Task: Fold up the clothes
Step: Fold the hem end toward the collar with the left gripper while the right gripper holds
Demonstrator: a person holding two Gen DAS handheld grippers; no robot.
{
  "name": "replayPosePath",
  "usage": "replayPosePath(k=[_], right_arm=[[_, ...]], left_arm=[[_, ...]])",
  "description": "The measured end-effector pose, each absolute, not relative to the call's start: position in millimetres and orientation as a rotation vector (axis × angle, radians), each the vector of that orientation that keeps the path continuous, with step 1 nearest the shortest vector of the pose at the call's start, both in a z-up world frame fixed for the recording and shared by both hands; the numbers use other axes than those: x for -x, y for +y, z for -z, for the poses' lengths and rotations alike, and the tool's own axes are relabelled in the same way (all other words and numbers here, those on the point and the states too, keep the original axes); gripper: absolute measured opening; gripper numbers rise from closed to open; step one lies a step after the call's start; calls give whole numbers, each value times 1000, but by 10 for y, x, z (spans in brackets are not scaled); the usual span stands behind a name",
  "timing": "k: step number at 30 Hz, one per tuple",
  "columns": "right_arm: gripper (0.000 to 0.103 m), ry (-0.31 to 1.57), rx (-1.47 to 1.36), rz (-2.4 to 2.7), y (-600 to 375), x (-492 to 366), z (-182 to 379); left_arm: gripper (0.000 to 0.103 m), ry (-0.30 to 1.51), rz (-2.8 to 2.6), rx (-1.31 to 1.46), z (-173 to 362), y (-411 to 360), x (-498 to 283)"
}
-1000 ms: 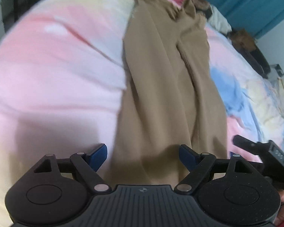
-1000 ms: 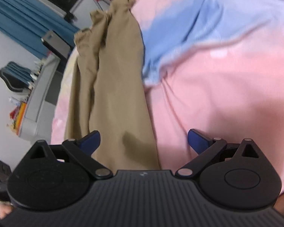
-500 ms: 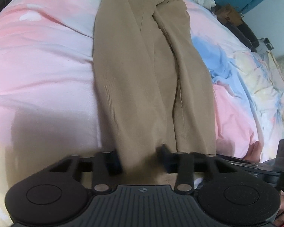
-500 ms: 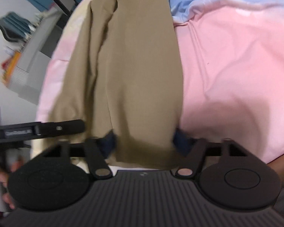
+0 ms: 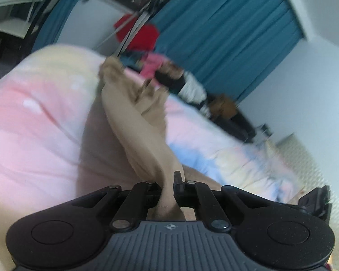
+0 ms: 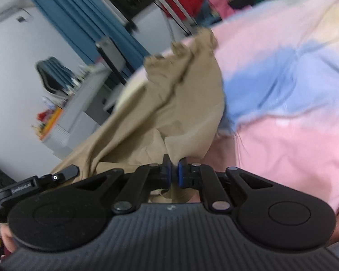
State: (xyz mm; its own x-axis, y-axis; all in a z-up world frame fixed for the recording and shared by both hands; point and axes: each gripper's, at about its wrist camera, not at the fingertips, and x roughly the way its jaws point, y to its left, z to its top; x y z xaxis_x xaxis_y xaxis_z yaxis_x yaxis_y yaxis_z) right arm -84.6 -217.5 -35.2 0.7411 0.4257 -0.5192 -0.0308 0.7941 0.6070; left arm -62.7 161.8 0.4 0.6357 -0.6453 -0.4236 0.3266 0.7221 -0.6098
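left wrist view: both grippers, left [image 5: 168,186] and right [image 6: 174,172], pinch the near end of the trousers [image 5: 144,135], lifted off the bed [image 5: 34,124], likely to fold it.

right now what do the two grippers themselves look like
Both are matte black: a ribbed grey-black body with a small logo, two round discs at the sides, and linkage bars with silver pivot pins. The right gripper has blue finger pads; the left gripper shows black fingers.
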Motion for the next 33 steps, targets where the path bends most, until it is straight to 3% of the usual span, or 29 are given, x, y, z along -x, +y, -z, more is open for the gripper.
replayPosePath(k=[9,15,22,33], right_arm=[[9,576,-664,-337,-2493,1548,74],[9,531,-654,-325,-2522,1534,23],[9,511,-589,-284,-2397,684,-28],[9,561,-455,-197,-2180,-679,368]], left_arm=[[4,584,653,487,-332,1336,1481],[4,543,621,458,-475,1242,1528],[5,522,547,422,-545,1090,742],[9,574,403,333,-35,872,-697]])
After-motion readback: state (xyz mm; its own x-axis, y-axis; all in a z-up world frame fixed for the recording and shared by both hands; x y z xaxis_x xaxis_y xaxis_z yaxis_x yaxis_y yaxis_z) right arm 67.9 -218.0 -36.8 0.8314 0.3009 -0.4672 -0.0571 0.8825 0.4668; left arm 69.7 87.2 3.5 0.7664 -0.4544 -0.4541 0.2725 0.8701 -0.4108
